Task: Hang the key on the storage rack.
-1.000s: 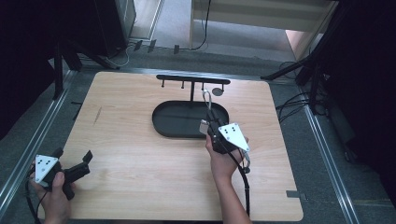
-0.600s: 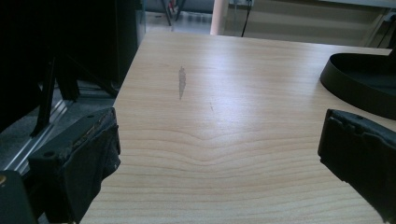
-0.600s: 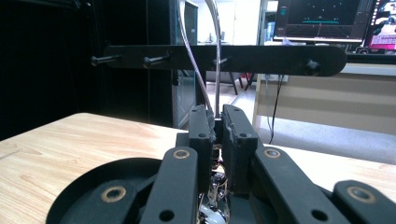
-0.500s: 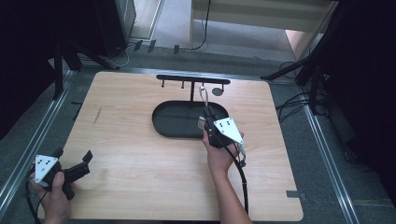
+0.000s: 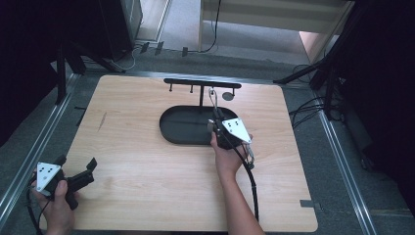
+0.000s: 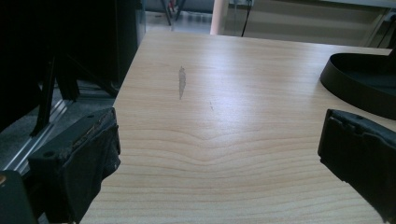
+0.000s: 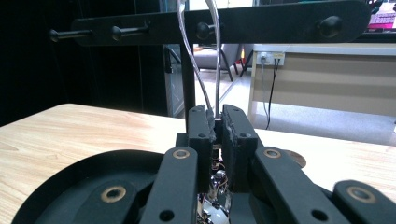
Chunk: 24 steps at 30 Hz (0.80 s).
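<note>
- Jaws of the right gripper (image 7: 214,122) are pressed together on a thin clear loop (image 7: 200,70), which looks like a cord or tube, though its material is hard to tell.
- That loop hangs over a peg (image 7: 203,30) on the crossbar of a black stand (image 5: 200,82).
- Below the right gripper lies the stand's black oval tray (image 5: 181,128), on the wooden table (image 5: 142,161).
- Jaws of the left gripper (image 5: 78,171) stand wide apart and empty over the table's near-left corner, well apart from the tray.
</note>
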Each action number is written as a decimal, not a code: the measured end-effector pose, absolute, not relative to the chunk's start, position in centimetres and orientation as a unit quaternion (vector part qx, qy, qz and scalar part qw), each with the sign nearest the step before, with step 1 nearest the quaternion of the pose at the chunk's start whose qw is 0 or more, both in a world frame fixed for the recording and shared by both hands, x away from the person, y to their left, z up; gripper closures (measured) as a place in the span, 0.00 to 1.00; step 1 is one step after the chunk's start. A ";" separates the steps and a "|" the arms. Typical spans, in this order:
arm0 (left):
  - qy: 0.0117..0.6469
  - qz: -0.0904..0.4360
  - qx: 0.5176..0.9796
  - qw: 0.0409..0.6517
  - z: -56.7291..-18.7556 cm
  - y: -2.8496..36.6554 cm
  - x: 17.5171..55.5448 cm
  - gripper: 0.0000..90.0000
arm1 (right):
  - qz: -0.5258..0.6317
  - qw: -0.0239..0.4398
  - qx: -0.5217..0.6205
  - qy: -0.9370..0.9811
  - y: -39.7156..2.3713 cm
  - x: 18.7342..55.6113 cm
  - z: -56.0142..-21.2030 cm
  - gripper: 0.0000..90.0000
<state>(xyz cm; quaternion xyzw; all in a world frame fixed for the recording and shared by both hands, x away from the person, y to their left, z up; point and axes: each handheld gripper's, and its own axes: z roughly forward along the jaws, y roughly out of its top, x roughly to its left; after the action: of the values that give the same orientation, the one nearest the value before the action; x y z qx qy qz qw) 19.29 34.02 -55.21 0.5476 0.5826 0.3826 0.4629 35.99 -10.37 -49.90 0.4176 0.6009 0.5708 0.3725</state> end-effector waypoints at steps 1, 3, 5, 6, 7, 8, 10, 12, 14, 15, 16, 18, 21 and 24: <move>0.583 0.382 0.548 0.463 -55.2 34.0 19.3 0.00 | 0.570 0.374 0.418 0.601 -10.3 36.1 -49.9 0.93; 0.583 0.382 0.548 0.463 -55.2 34.0 19.3 0.00 | 0.571 0.372 0.422 0.598 -10.2 36.4 -50.0 0.93; 0.583 0.382 0.548 0.463 -55.2 34.0 19.3 0.00 | 0.569 0.371 0.426 0.598 -10.2 36.6 -50.1 0.93; 0.583 0.382 0.548 0.463 -55.2 34.0 19.3 0.00 | 0.568 0.369 0.428 0.598 -10.2 36.7 -50.2 0.93; 0.583 0.382 0.548 0.463 -55.2 34.0 19.3 0.00 | 0.566 0.368 0.430 0.599 -10.1 36.8 -50.3 0.93; 0.582 0.382 0.548 0.463 -55.2 34.0 19.3 0.00 | 0.565 0.369 0.432 0.598 -10.1 36.9 -50.4 0.93; 0.582 0.382 0.548 0.463 -55.2 34.0 19.3 0.00 | 0.563 0.368 0.436 0.598 -10.1 37.1 -50.6 0.93; 0.583 0.382 0.548 0.463 -55.2 34.0 19.3 0.00 | 0.562 0.368 0.436 0.599 -10.1 37.3 -50.8 0.93; 0.582 0.382 0.548 0.463 -55.2 34.0 19.3 0.00 | 0.561 0.371 0.435 0.599 -10.1 37.4 -51.0 0.93; 0.582 0.382 0.548 0.463 -55.2 34.0 19.3 0.00 | 0.561 0.371 0.434 0.599 -10.0 37.4 -51.1 0.93; 0.582 0.383 0.547 0.464 -55.2 34.0 19.3 0.00 | 0.560 0.373 0.433 0.600 -10.0 37.5 -51.1 0.93; 0.582 0.382 0.547 0.464 -55.2 34.0 19.3 0.00 | 0.562 0.370 0.433 0.600 -10.0 37.5 -51.3 0.93; 0.582 0.383 0.547 0.464 -55.2 34.0 19.3 0.00 | 0.562 0.365 0.431 0.604 -10.0 37.5 -51.4 0.92; 0.582 0.383 0.547 0.464 -55.2 34.0 19.3 0.00 | 0.555 0.376 0.425 0.608 -10.1 37.4 -51.6 0.91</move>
<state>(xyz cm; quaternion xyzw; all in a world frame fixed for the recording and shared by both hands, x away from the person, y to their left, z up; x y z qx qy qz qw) 19.29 34.02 -55.21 0.5473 0.5822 0.3826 0.4638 37.40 -10.15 -51.57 0.4246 0.6083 0.5554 0.3759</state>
